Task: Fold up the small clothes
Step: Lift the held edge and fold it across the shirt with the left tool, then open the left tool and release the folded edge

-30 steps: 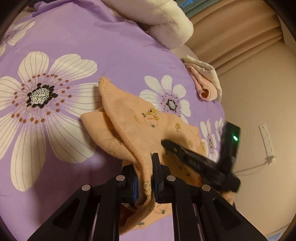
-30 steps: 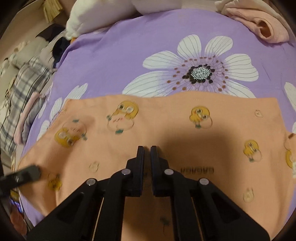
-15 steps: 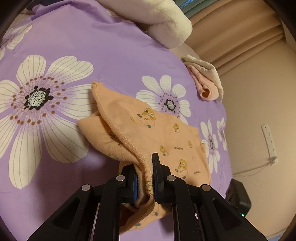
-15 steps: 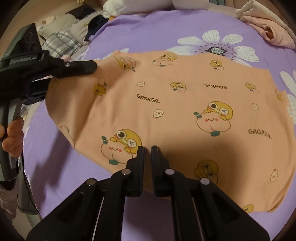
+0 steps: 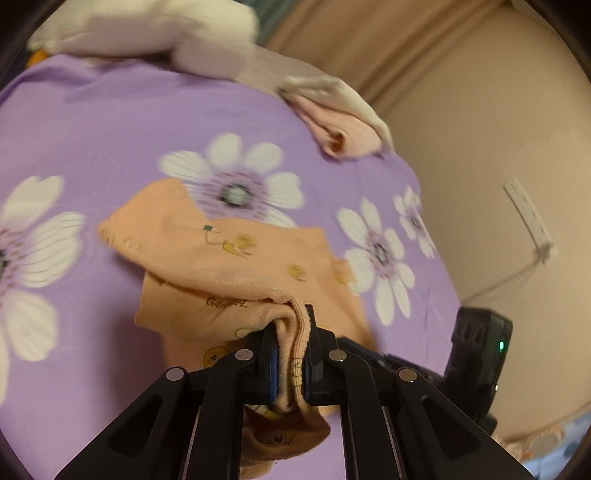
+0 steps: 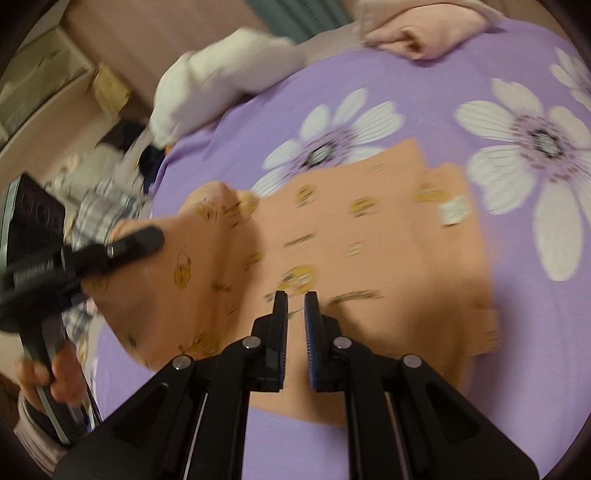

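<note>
An orange printed garment [image 5: 229,258] lies partly doubled over on the purple flowered bed sheet [image 5: 110,129]. My left gripper [image 5: 291,321] has a bunched hem between its pads, its jaws closing tighter, and lifts that edge off the bed. In the right wrist view the same garment [image 6: 369,240] drapes from the left gripper's fingers [image 6: 136,240] down to the sheet. My right gripper [image 6: 295,299] hangs over the garment's near edge, its jaws a narrow slit apart with orange cloth showing in the slit.
A folded pink and white cloth [image 5: 343,129] lies at the bed's far edge, beside a white plush blanket [image 5: 166,33]. A power strip [image 5: 528,218] hangs on the beige wall to the right. Plaid clothes [image 6: 107,206] are piled off the bed's left side, above a person's hand [image 6: 59,376].
Both grippers have swung across the bed and rolled, carrying the garment's edge. The cloth, stretched wide between them half a second ago, now sags and lies doubled over.
</note>
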`<action>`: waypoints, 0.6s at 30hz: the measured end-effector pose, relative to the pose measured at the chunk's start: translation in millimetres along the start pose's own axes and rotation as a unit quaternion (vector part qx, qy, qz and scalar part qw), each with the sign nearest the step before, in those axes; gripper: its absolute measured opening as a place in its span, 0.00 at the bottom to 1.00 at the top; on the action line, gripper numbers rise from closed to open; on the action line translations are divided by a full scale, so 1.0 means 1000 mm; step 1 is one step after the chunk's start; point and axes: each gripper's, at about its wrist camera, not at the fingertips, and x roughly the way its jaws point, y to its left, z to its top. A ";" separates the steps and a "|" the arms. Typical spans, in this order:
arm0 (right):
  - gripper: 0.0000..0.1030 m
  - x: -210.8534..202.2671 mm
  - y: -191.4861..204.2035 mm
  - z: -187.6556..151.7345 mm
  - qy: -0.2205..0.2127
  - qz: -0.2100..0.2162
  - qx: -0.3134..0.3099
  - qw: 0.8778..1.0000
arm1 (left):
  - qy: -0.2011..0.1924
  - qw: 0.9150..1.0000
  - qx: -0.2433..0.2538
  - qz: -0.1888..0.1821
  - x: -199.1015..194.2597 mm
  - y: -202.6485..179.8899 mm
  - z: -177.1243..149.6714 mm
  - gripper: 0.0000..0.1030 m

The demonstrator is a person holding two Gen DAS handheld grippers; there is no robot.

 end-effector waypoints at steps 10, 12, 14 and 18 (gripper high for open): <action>0.18 -0.030 -0.055 0.000 -0.033 0.001 0.083 0.996 | 0.098 0.991 0.083 0.025 0.071 -0.046 -0.031 0.27; 0.22 -0.034 -0.061 -0.001 -0.038 0.004 0.092 0.995 | 0.108 0.990 0.093 0.007 0.069 -0.052 -0.034 0.41; 0.23 -0.038 -0.065 -0.001 -0.042 0.009 0.098 0.994 | 0.099 0.990 0.102 -0.001 0.061 -0.058 -0.033 0.52; 0.28 -0.046 -0.066 -0.001 -0.050 0.020 0.098 0.994 | 0.081 0.992 0.098 0.005 0.040 -0.051 -0.033 0.68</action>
